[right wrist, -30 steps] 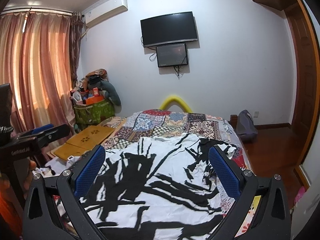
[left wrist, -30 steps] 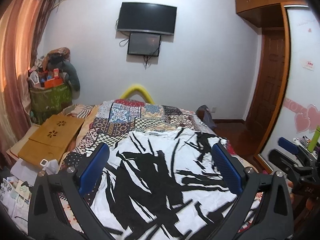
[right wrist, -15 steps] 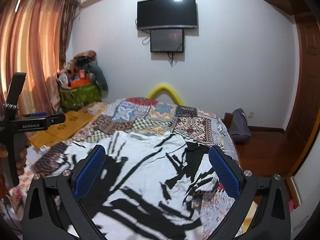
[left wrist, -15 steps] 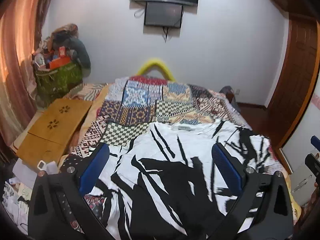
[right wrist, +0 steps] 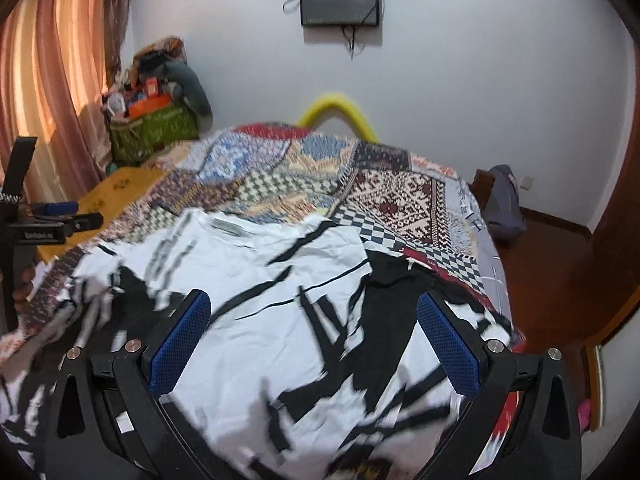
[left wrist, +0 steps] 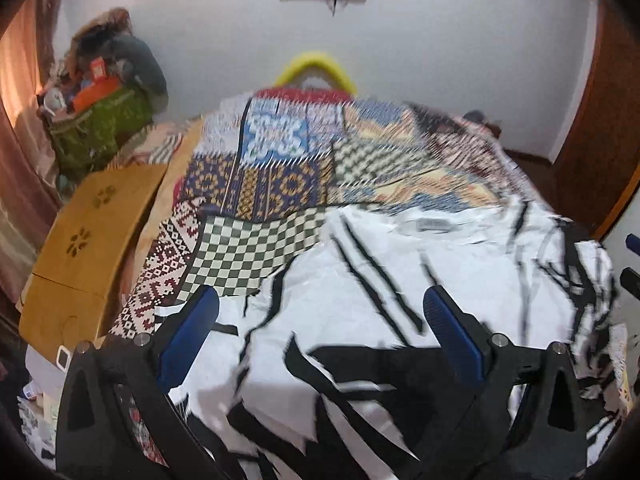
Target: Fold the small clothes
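Observation:
A white T-shirt with black brush-stroke print (left wrist: 384,288) lies spread flat on the patchwork bedspread (left wrist: 280,168), neck towards the far wall. It also shows in the right wrist view (right wrist: 280,264). My left gripper (left wrist: 320,312) is open and empty, hovering over the shirt's near left part. My right gripper (right wrist: 312,312) is open and empty over the shirt's near right part. The left gripper also shows at the left edge of the right wrist view (right wrist: 48,220).
A wooden lap table (left wrist: 88,232) lies left of the bed. A green bag piled with things (left wrist: 100,120) stands in the far left corner by the curtain (right wrist: 52,80). A yellow arch (left wrist: 316,68) rises behind the bed. A dark bag (right wrist: 504,200) sits on the floor right.
Both grippers have tilted downward and moved closer over the shirt; the wall screens have slid up out of view. Both stay open and empty.

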